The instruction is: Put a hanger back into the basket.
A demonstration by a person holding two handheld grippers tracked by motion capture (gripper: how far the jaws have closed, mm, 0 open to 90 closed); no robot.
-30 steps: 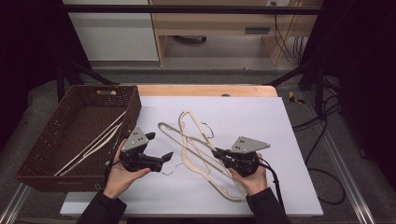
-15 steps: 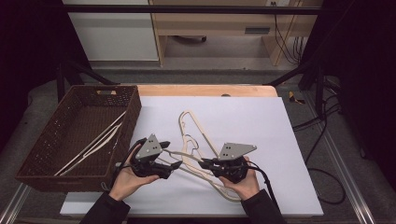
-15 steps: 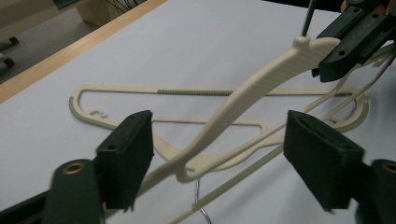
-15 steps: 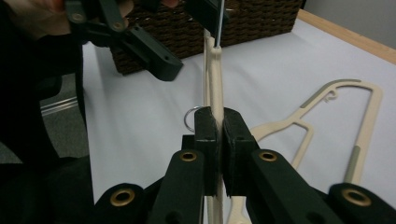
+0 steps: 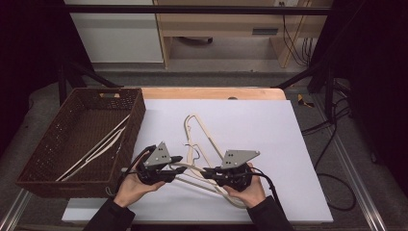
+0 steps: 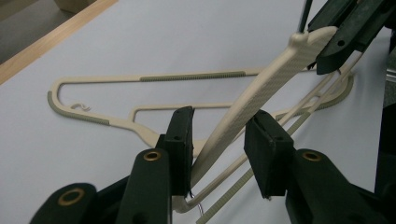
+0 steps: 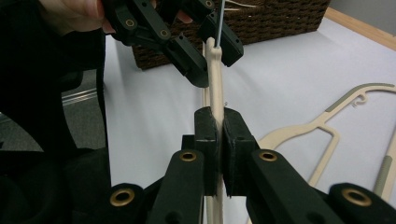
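Now mid-handover of a slim cream plastic clothes hanger (image 5: 192,169), raised off the white table sheet (image 5: 269,130) and spanning the gap between both grippers. Clenched firmly on one arm of it with the right gripper (image 5: 208,171), pads pinching the bar edge-on. Just been closing with the left gripper (image 5: 179,163): bar running up between the two pads, one touching or nearly so, the other apart, so not gripped yet.

Next, probably: finish the squeeze on the left, release on the right, then swing across to the dark brown woven basket (image 5: 137,115) just beyond the left gripper, pale hangers (image 5: 96,149) already inside. Ahead of both grippers, flat on the sheet, more cream hangers (image 5: 197,130), overlapping. Worth lifting clear to avoid snagging them.
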